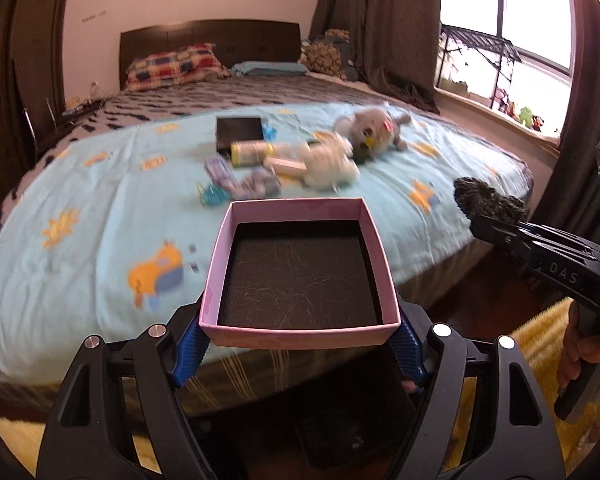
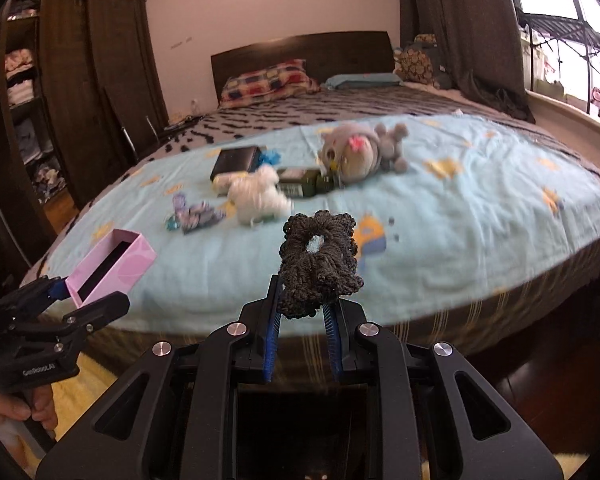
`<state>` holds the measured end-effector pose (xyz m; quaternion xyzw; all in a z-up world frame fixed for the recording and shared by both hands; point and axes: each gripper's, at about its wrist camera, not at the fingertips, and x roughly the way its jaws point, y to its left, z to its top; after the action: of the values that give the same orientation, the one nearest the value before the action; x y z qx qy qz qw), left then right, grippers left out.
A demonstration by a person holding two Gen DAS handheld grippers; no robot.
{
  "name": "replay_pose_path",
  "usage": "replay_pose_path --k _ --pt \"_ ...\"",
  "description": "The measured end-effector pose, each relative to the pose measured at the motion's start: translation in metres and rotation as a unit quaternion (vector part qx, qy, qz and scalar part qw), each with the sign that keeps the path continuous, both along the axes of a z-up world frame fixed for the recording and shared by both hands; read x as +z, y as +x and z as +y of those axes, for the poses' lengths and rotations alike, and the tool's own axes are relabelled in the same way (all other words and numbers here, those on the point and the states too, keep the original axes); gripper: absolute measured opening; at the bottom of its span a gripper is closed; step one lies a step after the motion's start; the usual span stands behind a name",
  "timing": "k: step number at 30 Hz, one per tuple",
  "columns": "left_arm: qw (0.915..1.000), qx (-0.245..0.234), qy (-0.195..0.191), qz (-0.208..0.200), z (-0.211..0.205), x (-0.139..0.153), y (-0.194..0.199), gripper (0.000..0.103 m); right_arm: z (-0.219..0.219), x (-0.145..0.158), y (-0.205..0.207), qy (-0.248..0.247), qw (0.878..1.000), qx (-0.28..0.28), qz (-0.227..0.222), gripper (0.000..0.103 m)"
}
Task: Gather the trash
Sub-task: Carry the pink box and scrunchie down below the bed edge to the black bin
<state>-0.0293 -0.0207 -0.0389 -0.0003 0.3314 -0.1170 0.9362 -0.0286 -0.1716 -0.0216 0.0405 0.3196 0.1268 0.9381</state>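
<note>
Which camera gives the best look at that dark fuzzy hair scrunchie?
The right wrist view: the scrunchie sits centred, pinched by the right gripper, hole visible. The left wrist view shows only a dark tuft near its right edge.

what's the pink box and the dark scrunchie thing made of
Pink box: likely thin cardboard with a smooth printed finish; crisp folded edges, dark scuffed liner inside. Scrunchie: apparently crocheted or knitted dark grey yarn; looped, ruffled texture around a central hole.

Pink box (image 1: 300,332) with black lining, dark grey scrunchie (image 2: 319,264), light-blue cartoon-print sheet (image 1: 80,208).
</note>
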Motion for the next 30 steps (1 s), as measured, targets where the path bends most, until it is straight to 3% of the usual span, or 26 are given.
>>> replay_pose_path --k 7,13,16,21,30 --pt "0.9959 -0.022 0.001 0.087 -0.011 -0.051 -0.015 0.073 0.001 -0.056 -0.020 0.010 0.996 0.006 0.085 0.022" --pt "0.9815 -0.038 -0.009 0.187 -0.020 -0.107 -0.010 0.073 0.007 -0.106 -0.016 0.032 0.984 0.024 0.174 0.022" --pt "0.9755 -0.041 -0.006 0.216 -0.024 -0.127 -0.004 0.073 0.007 -0.130 -0.010 0.043 0.974 0.024 0.220 0.022" --pt "0.9654 -0.048 -0.006 0.256 -0.029 -0.159 0.006 0.073 0.013 -0.148 -0.008 0.025 0.970 0.021 0.239 0.022" --pt "0.9633 -0.050 -0.007 0.263 -0.035 -0.183 0.016 0.073 0.021 -0.169 0.006 0.024 0.968 0.018 0.249 0.024"
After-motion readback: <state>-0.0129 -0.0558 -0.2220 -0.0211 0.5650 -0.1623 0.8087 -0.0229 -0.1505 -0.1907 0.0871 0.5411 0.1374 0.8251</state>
